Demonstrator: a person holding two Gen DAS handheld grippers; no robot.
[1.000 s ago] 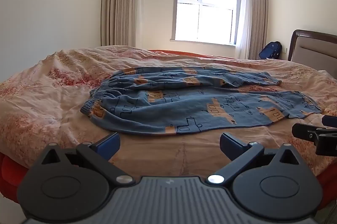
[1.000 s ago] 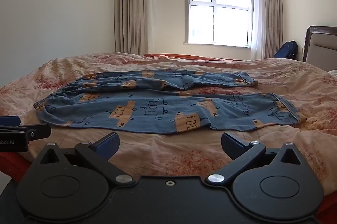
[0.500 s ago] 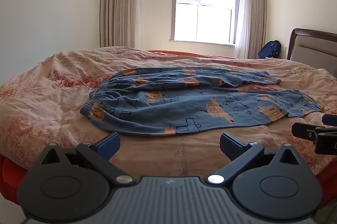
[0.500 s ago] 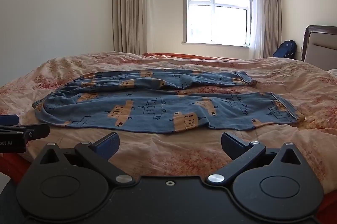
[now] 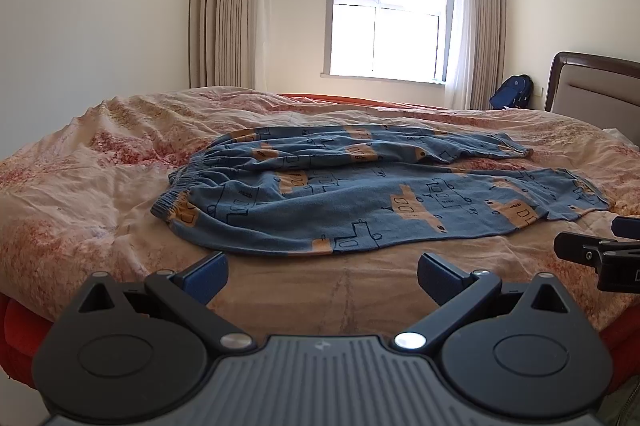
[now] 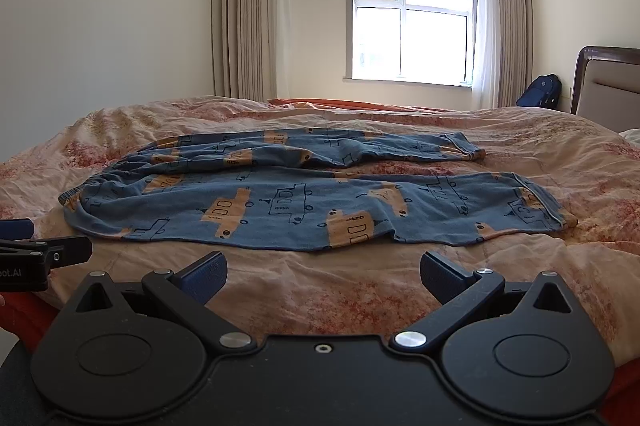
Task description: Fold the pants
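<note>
Blue pants (image 5: 360, 201) flat, lengthwise across bed (image 5: 80, 193), waistband left.

Bare quilt (image 5: 340, 290) between gripper (image 5: 322, 276), pants (image 5: 360, 201).

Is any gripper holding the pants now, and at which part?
No. The left gripper and right gripper are open, short of the pants.

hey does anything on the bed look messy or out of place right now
Only the pants: spread unfolded across the quilt, far leg rumpled and skewed away from the near one. Both grippers, left and right, hover open, holding nothing.
</note>
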